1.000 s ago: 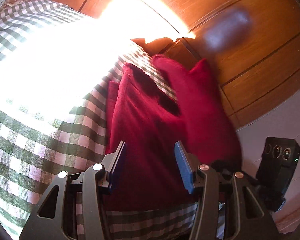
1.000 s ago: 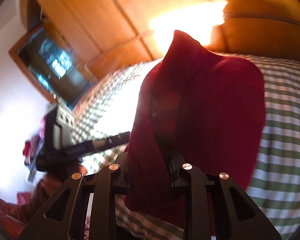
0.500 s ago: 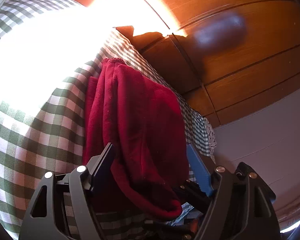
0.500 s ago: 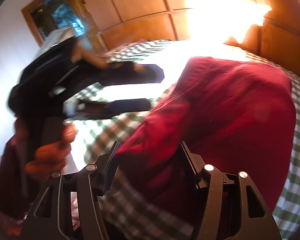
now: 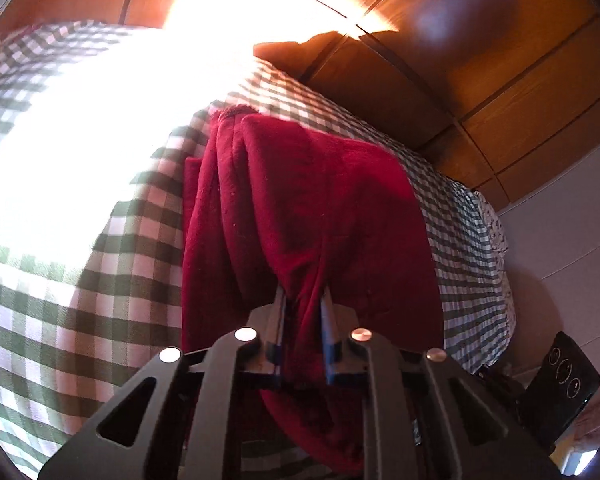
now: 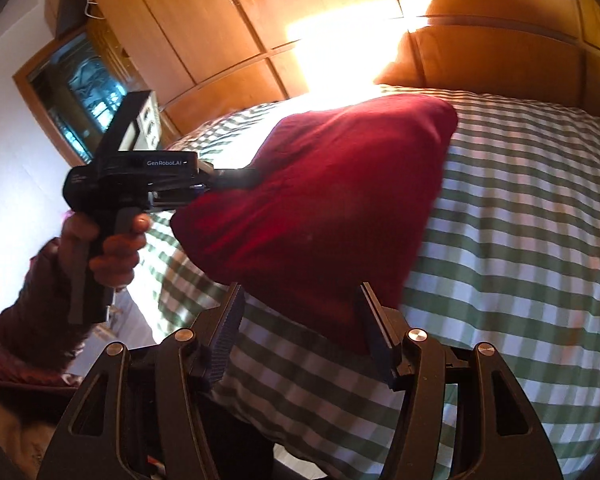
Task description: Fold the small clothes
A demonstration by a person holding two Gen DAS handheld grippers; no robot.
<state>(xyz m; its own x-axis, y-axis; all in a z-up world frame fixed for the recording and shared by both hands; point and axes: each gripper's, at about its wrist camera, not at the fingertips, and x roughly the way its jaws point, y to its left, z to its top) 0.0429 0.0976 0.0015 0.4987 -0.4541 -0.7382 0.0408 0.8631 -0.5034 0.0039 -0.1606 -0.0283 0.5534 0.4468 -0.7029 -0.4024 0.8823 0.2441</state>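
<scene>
**Left clamped on the red cloth, right standing open**

Left gripper [image 5: 304,300] jaws just closed, pinching a bunch of the red garment [image 5: 300,208]. Right gripper [image 6: 300,300] jaws stand apart, the cloth's near corner between them unpressed. The garment lies lengthwise away across the checked bed [image 6: 520,220], wooden headboard [image 6: 500,60] behind; open bedding to the right.
</scene>
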